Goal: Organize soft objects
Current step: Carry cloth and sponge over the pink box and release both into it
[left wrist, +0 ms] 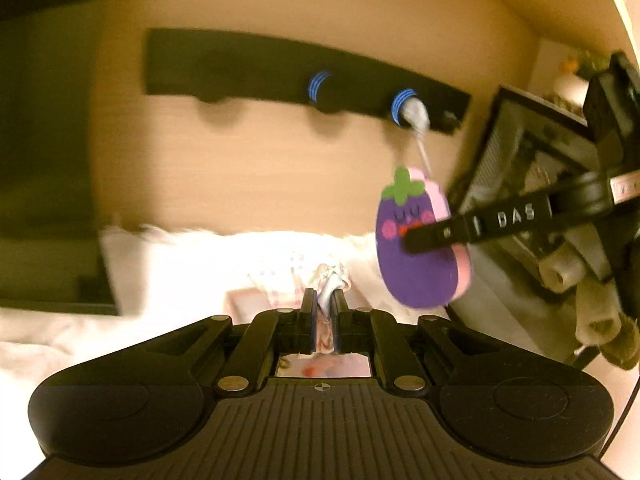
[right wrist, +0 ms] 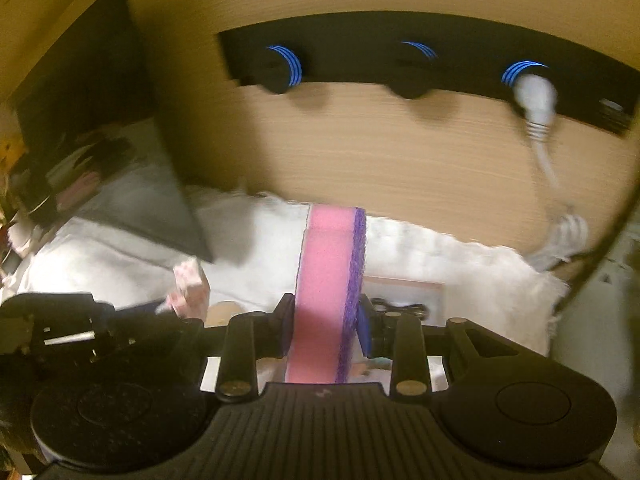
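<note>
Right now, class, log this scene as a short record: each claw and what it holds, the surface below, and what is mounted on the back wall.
left claw: shut on a small patterned cloth
right claw: shut on an eggplant-shaped sponge, purple face over pink foam
sponge as seen from the left wrist: cartoon face and green stem toward the camera
surface below: white fluffy cloth
back wall: black power strip on a wooden panel, white plug in its right-hand socket
</note>
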Demonstrator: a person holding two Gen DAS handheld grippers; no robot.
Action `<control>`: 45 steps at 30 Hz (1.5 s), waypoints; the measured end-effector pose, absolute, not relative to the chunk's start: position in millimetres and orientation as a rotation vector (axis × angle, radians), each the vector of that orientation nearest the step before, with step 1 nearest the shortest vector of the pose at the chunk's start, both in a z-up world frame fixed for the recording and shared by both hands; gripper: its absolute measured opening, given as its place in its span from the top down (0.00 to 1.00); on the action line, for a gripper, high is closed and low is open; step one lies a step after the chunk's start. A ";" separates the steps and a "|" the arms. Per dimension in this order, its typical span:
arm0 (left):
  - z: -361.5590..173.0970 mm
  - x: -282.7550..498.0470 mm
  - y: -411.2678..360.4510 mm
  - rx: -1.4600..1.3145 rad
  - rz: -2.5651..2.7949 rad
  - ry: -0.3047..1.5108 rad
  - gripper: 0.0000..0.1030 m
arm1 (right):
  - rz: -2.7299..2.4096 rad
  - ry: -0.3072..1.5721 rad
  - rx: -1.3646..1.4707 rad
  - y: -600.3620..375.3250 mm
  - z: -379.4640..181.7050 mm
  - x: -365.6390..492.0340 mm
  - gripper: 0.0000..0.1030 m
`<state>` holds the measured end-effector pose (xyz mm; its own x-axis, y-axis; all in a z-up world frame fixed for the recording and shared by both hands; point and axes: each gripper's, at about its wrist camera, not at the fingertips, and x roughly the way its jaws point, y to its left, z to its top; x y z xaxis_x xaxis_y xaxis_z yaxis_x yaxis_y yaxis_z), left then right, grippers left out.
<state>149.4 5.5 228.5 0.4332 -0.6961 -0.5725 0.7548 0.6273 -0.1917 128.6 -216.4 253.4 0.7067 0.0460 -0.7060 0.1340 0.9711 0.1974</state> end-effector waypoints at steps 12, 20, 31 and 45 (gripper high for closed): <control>167.4 170.6 -55.7 0.105 -0.925 0.821 0.91 | -0.084 0.805 0.379 -278.6 196.8 130.7 0.70; 72.3 210.3 -87.0 0.139 -0.873 1.009 0.86 | -0.070 0.869 0.412 -277.7 146.1 166.0 0.70; 58.8 201.7 -68.7 0.285 -0.711 0.967 0.83 | 0.100 0.999 0.664 -268.0 47.7 232.1 0.70; 106.0 179.6 31.7 0.022 -0.665 0.856 0.83 | 0.010 1.010 0.693 -281.5 41.6 220.6 0.63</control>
